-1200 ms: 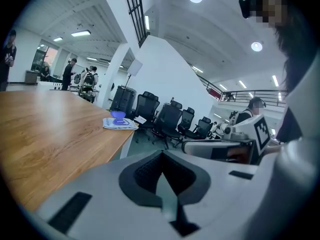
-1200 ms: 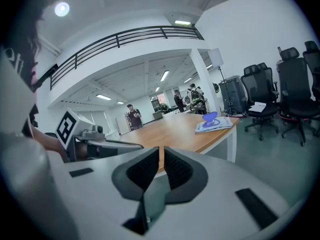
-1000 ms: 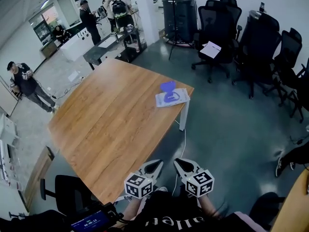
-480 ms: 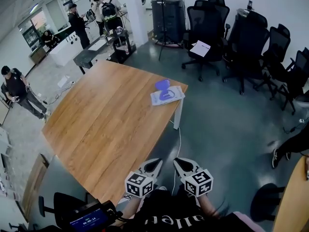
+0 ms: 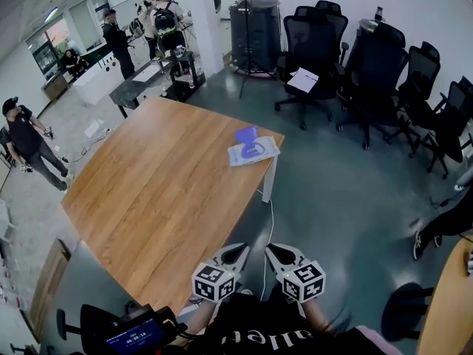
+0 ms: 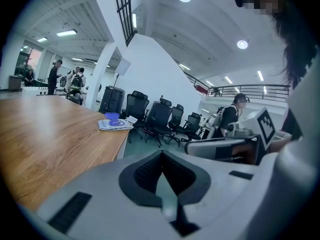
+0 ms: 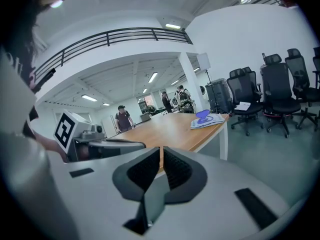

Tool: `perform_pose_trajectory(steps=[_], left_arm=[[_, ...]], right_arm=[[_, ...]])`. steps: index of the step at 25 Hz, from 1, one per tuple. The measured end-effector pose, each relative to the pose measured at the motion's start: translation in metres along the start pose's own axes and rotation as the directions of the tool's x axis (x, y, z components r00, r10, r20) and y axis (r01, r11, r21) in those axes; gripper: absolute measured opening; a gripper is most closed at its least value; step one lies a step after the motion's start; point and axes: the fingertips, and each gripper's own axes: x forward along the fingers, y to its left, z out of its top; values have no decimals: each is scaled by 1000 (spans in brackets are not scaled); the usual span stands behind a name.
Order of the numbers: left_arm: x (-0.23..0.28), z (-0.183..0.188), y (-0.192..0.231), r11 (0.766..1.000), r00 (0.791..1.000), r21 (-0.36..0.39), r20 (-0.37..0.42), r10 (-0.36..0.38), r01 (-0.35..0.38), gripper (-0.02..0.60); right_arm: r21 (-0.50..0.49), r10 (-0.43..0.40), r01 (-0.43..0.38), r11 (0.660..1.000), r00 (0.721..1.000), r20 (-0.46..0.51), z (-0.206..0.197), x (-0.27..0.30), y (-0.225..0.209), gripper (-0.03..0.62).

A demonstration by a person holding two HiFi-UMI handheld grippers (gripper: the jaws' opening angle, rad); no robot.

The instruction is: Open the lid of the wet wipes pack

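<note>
The wet wipes pack [image 5: 253,151] lies flat near the far right corner of the wooden table [image 5: 148,198], and its blue lid [image 5: 247,134] stands raised. The pack shows small and far off in the left gripper view [image 6: 115,124] and the right gripper view [image 7: 207,120]. Both grippers hang close to my body, off the table's near corner and far from the pack. My left gripper [image 5: 238,250] [image 6: 161,154] is shut, tips touching, and empty. My right gripper [image 5: 273,248] [image 7: 162,151] shows only a narrow slit between its jaws, with nothing in it.
Black office chairs [image 5: 369,65] stand in a group beyond the table on the right, one with papers [image 5: 303,80] on its seat. Several people [image 5: 159,13] stand at the far left by other desks, one [image 5: 26,143] nearer. A cable [image 5: 266,228] hangs from the table edge.
The head view has drifted a little, so the table and pack sit slightly lower left in the picture. Both grippers have stayed where they were, and nothing was taken or let go.
</note>
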Motion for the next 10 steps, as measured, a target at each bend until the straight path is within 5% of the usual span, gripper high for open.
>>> perform_pose_trajectory(steps=[10], left_arm=[[5,-15,11,1000,1000,-19,-14,3,-4,2]], right_arm=[[5,-9,9,1000,1000,-11,-16,7,-6,29]])
